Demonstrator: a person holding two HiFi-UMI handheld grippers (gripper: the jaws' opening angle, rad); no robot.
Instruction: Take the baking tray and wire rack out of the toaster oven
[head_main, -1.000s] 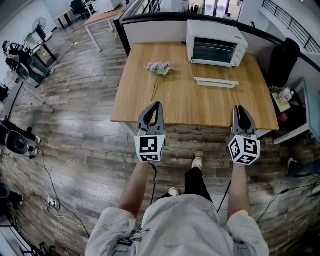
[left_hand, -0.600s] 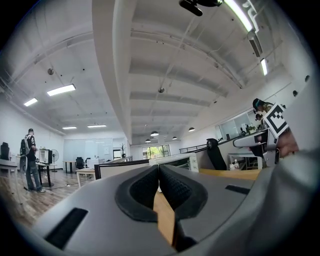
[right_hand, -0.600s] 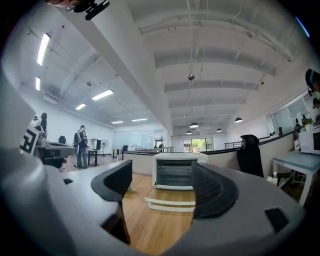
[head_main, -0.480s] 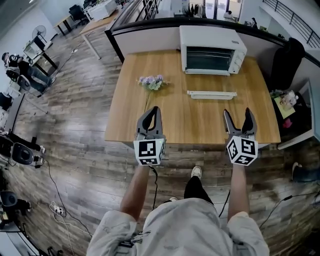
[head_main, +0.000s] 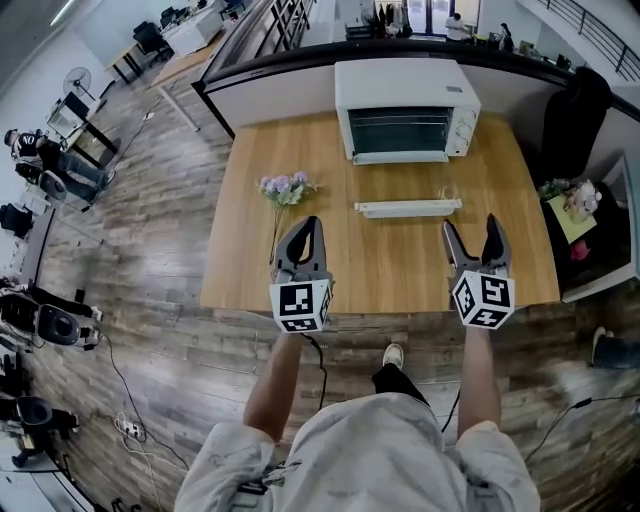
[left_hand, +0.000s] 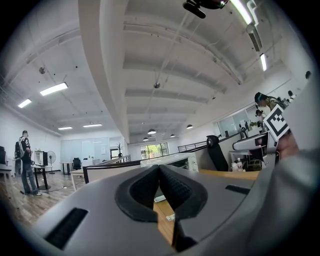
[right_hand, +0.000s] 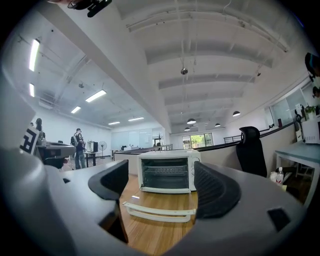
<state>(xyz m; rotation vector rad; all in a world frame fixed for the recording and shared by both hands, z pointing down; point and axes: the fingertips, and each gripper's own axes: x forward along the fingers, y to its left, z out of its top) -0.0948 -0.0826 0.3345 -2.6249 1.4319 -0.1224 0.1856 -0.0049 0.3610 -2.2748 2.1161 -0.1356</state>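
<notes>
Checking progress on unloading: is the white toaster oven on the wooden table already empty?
No: the right gripper view shows a metal wire rack sitting inside the white toaster oven.

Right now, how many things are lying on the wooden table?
3: a toaster oven at the far edge, a white bar in front of it, and flowers left of the bar. Smaller things may be hidden.

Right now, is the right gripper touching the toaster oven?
Apart. The head view shows bare table between the right gripper and the toaster oven; its jaws have just been opening, empty.
</notes>
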